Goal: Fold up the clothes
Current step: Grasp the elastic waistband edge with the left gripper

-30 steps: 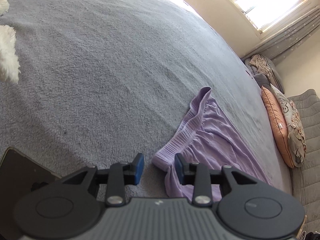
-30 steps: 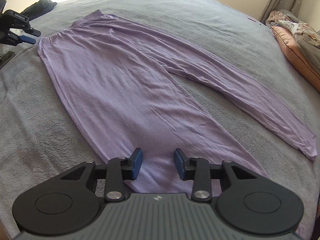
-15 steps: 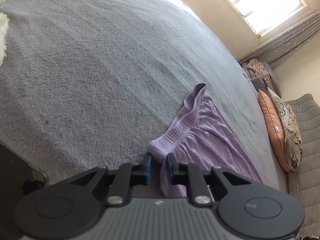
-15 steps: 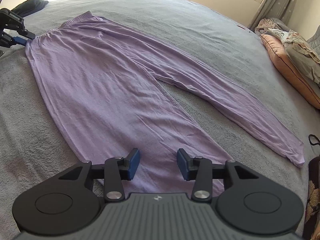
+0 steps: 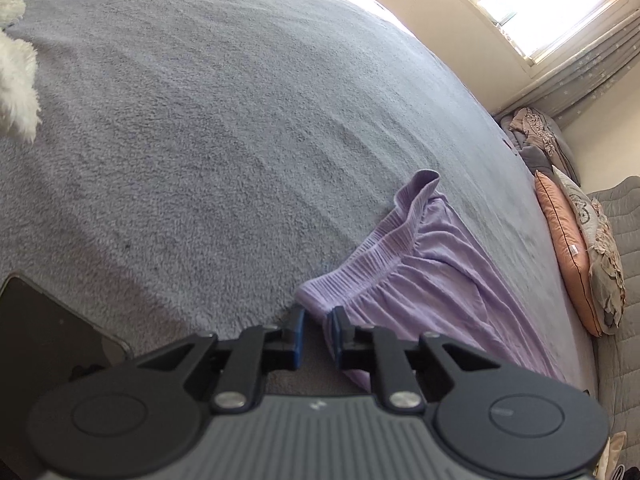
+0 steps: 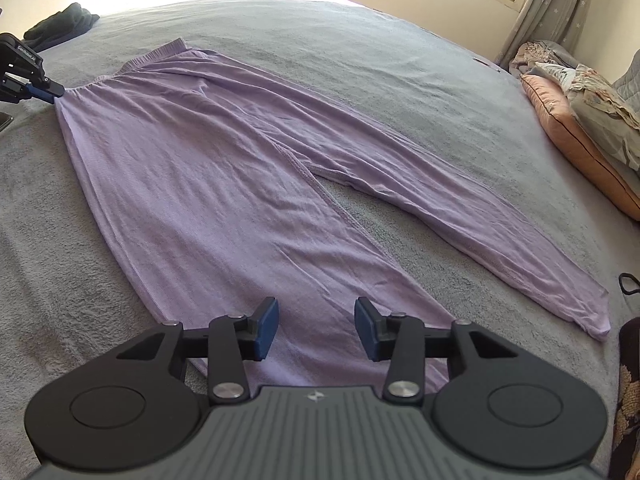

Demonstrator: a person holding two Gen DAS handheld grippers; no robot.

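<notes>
Lilac trousers (image 6: 224, 168) lie flat on the grey bedspread (image 6: 360, 60), waistband far left, legs spread toward the near right. My left gripper (image 5: 318, 334) is shut on the near corner of the waistband (image 5: 316, 296); it also shows in the right wrist view (image 6: 52, 90) at that corner. My right gripper (image 6: 316, 330) is open and empty, low over the hem end of the near leg (image 6: 320, 300). The far leg's hem (image 6: 592, 320) lies at the right.
A dark phone (image 5: 48, 340) lies at the bed's near left. A white fluffy item (image 5: 16, 92) sits at the left edge. Dark clothes (image 6: 60, 24) lie at the far corner. Orange and patterned pillows (image 6: 576, 136) lie beyond the right side.
My left gripper moved onto the waistband corner and closed on it, lifting it slightly. My right gripper drew back toward the near leg's hem and stayed open.
</notes>
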